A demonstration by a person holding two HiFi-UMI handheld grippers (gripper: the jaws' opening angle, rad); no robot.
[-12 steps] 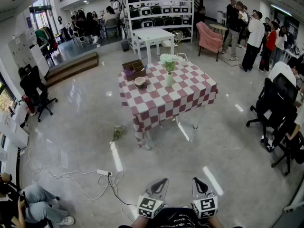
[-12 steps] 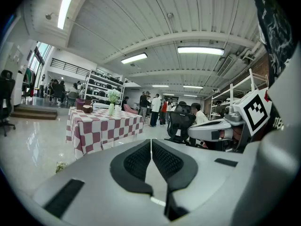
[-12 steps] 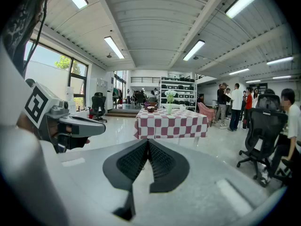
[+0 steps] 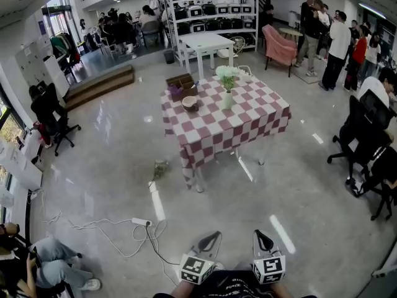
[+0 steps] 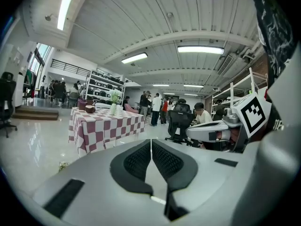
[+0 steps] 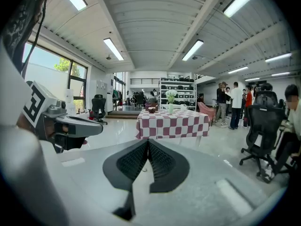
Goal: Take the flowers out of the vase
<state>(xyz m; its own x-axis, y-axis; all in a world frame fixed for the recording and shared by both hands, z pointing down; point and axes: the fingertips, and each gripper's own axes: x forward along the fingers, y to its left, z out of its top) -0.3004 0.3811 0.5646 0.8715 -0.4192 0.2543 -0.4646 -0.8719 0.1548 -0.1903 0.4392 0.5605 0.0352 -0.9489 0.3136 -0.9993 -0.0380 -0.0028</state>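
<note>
The flowers (image 4: 226,73) are seen upright in the vase (image 4: 227,99) on the checked table (image 4: 248,129), well apart from both grippers. The left gripper (image 4: 213,234) and right gripper (image 4: 258,233) are held low at the head view's bottom edge, each clenched on nothing. Against the earlier frame, the table is shifted slightly right and up; the grippers are placed as before.

A glossy grey floor (image 4: 111,166) surrounds a bench (image 4: 223,126) draped in checked cloth. Behind stand a white table (image 4: 208,42), tall shelves (image 4: 211,8) and a pink armchair (image 4: 279,47). Strip lights (image 6: 113,48) line the ceiling.
</note>
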